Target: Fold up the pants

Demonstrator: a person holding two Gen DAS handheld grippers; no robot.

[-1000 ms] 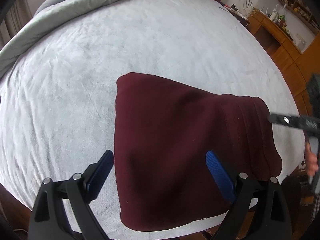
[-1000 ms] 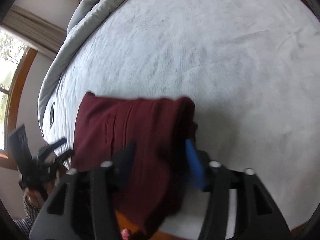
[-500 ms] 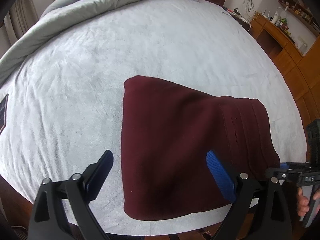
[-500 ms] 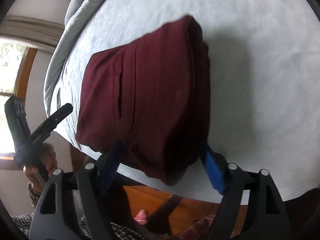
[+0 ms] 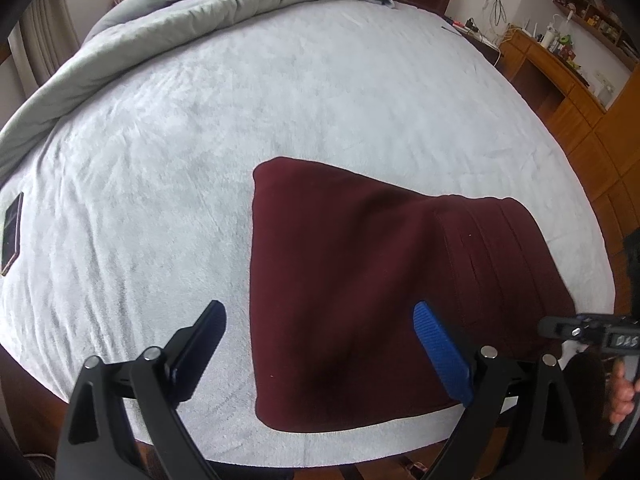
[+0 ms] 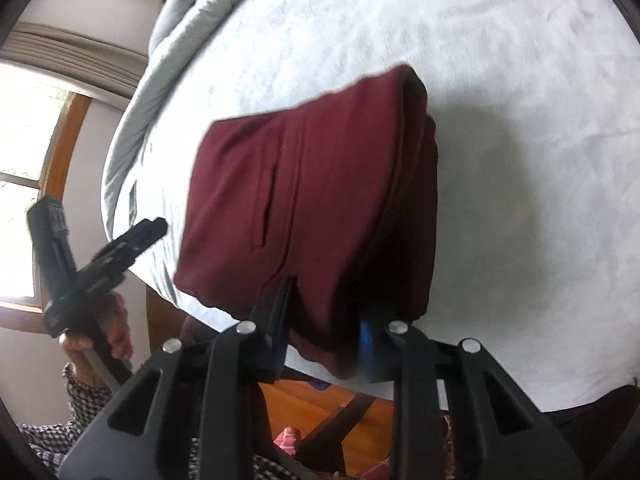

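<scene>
My left tongs hang wide open over the folded pants on the bed. My right tongs have narrowed since half a second ago, pinching the pants' edge at 6 o'clock.

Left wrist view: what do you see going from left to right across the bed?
Dark phone → bare grey blanket → folded maroon pants → the right gripper at the edge.
</scene>
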